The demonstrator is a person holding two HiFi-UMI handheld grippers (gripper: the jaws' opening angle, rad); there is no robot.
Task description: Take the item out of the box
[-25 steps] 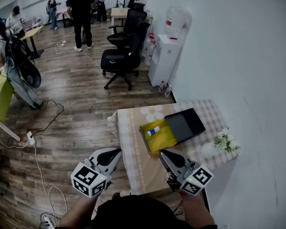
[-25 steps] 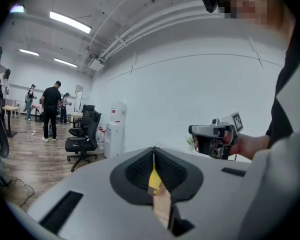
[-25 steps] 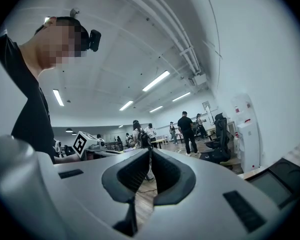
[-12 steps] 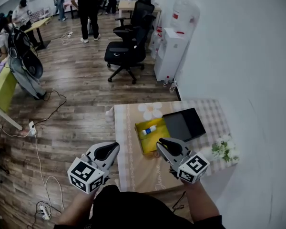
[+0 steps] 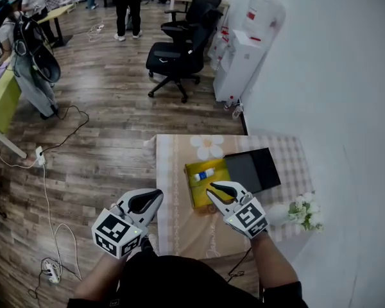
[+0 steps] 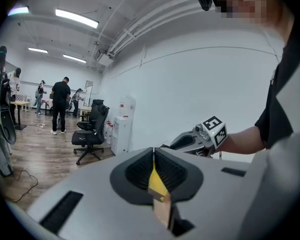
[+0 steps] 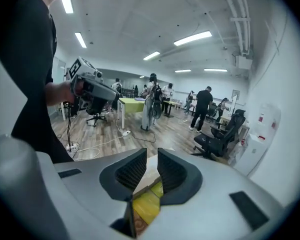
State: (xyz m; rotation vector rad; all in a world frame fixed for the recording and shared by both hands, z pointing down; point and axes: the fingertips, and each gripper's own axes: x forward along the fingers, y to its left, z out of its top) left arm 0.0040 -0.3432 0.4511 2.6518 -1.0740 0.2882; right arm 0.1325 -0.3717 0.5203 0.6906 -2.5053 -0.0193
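right gripper (image 5: 212, 188): ribbed jaws just cracking open, narrow gap, nothing gripped, over the yellow-lined rectangular box (image 5: 196, 195). left gripper (image 5: 156, 195): jaws pressed together.

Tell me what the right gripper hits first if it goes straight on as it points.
Probably the yellow box: the right gripper, its jaws just opening with nothing between them, aims down at the box's near side. Depth is unclear.

Black office chair (image 5: 174, 55) beside white water dispenser (image 5: 241, 63)
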